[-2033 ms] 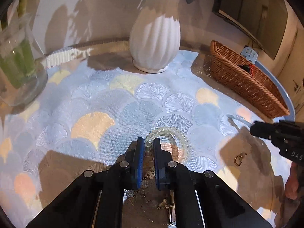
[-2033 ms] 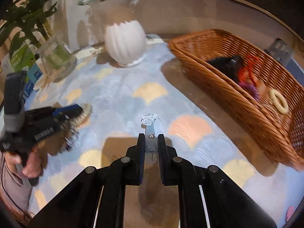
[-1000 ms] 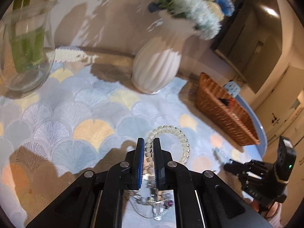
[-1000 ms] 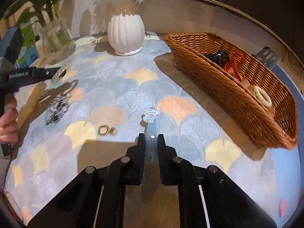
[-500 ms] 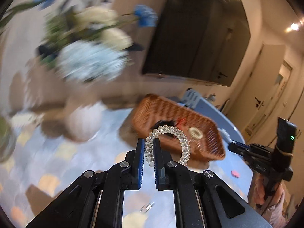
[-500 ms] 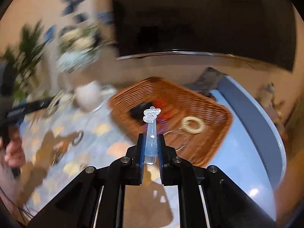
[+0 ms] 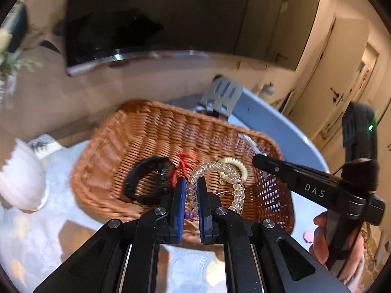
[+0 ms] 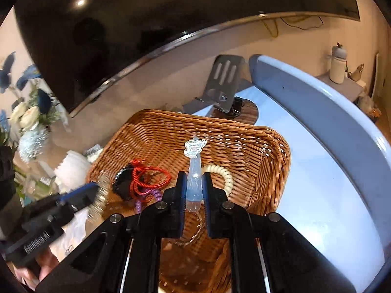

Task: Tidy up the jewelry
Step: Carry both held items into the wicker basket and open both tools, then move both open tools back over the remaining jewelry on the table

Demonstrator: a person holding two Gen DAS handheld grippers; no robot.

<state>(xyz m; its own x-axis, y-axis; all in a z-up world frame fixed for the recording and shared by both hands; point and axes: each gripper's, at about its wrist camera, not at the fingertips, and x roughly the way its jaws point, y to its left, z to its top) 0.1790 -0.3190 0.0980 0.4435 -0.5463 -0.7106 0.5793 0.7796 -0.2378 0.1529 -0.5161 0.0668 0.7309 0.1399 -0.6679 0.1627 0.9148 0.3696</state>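
Table (image 8: pixel 325 195): pale blue top with a raised, rounded blue-grey rim curving along its right side. A cloth (image 7: pixel 31 239) printed with fan-shaped scallops in blue, white and yellow covers the left part of the top. Wicker basket (image 8: pixel 156 134): brown, rectangular, resting partly on the cloth and partly on the bare blue surface. Grey slotted stand (image 8: pixel 223 83): upright on a dark base just behind the basket's far edge. White ribbed vase (image 7: pixel 18 178): left of the basket, blurred, apparently standing on the cloth.
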